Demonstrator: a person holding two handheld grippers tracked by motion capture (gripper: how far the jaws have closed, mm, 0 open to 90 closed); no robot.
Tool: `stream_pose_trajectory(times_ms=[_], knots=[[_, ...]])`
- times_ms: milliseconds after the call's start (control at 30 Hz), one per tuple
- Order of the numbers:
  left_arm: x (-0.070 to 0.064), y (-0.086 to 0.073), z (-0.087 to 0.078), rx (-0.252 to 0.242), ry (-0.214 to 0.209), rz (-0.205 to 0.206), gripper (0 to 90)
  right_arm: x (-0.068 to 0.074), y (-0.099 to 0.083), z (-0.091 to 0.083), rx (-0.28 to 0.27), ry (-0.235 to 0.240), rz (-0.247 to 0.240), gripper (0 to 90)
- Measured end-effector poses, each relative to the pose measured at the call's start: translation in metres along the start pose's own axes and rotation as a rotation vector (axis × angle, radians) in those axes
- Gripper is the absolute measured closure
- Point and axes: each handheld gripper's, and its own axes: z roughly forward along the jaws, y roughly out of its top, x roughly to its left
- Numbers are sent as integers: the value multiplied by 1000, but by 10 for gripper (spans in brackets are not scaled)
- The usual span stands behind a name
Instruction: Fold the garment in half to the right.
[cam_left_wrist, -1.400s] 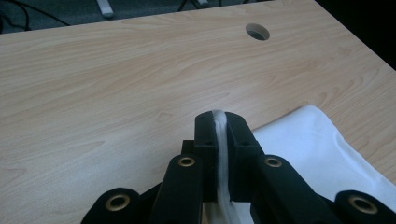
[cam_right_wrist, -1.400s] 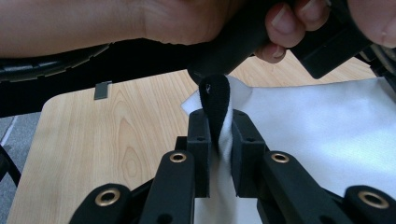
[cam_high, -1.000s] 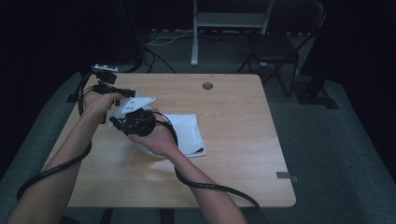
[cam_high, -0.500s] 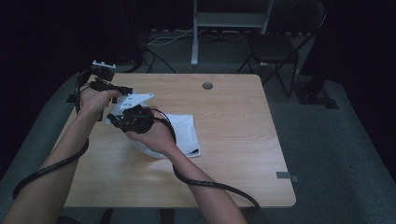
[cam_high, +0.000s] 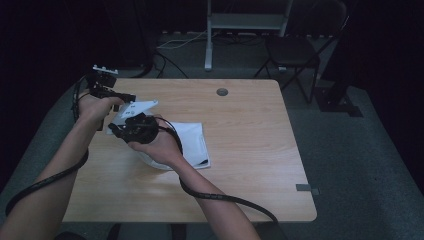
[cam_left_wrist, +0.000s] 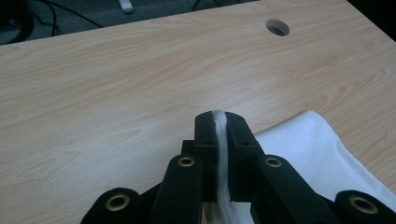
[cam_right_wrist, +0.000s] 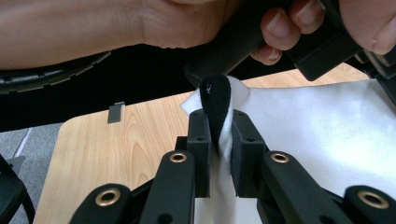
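I have both tongs clenched on the white cloth (cam_high: 192, 145) near the table's (cam_high: 250, 175) left edge: left gripper (cam_left_wrist: 219, 128) and right gripper (cam_right_wrist: 219, 126) each pinch a fold. Mid-fold, I judge; next, carry the lifted edge across.

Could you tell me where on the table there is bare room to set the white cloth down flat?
The right half of the table, between the white cloth and the right edge, is bare, apart from the round hole near the far edge. The near strip is bare too. The far-left corner is crowded: the left hand-held gripper and right hand-held gripper both clamp the cloth there.
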Motion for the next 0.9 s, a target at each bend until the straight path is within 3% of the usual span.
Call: stream_pose_trajectory(times_ms=[167,467,667,900], knots=[[0,0,0,7,5,-6,848,0,0,0,-4,1,2,807],[-11,5,6,30,17,26,847,-3,-4,-7,6,-19,-2,808],[-16,7,11,51,57,40,847,-5,-5,-11,13,-30,-3,808],[-21,13,11,49,68,43,846,-6,-4,-16,0,-35,-2,807]])
